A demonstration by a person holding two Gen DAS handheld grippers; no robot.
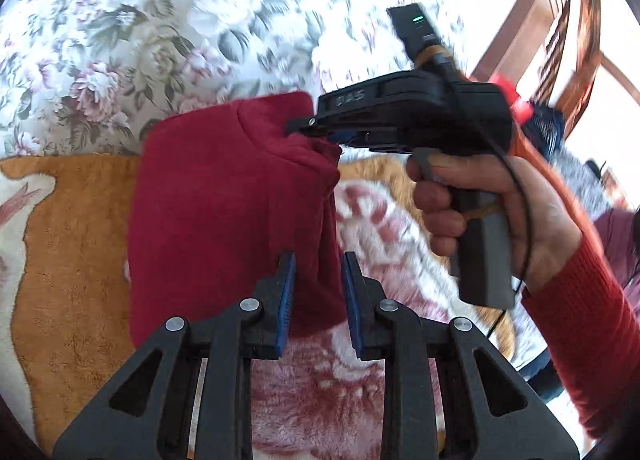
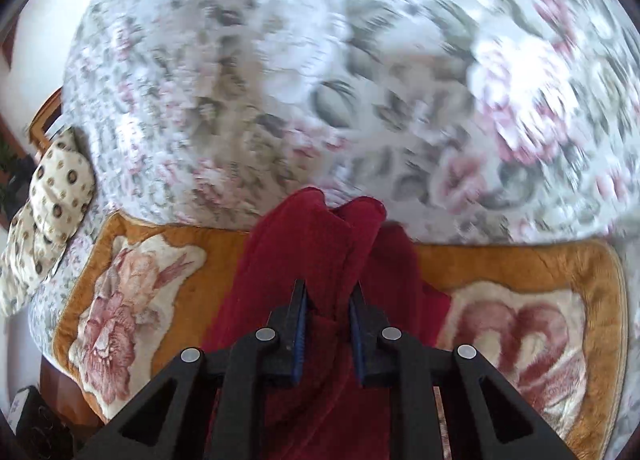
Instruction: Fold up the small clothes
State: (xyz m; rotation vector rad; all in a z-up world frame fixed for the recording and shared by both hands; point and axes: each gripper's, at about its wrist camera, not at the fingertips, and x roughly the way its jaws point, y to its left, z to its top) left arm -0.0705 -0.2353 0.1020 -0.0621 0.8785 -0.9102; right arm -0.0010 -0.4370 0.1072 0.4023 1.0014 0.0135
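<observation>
A dark red fleece garment (image 1: 232,211) hangs in the air above the orange floral blanket (image 1: 72,260). My left gripper (image 1: 318,260) has its blue pads against the garment's lower right edge, with a narrow gap between them. My right gripper (image 1: 316,129), seen from the side in the left wrist view, is shut on the garment's upper right corner. In the right wrist view the garment (image 2: 304,260) bunches between the pads of my right gripper (image 2: 328,292) and hangs down below.
A floral quilt (image 1: 160,27) covers the bed behind the blanket (image 2: 540,260). A spotted cream pillow (image 2: 48,211) lies at the left edge. A wooden chair (image 1: 560,27) stands at the upper right. A hand in a red sleeve (image 1: 580,300) holds my right gripper.
</observation>
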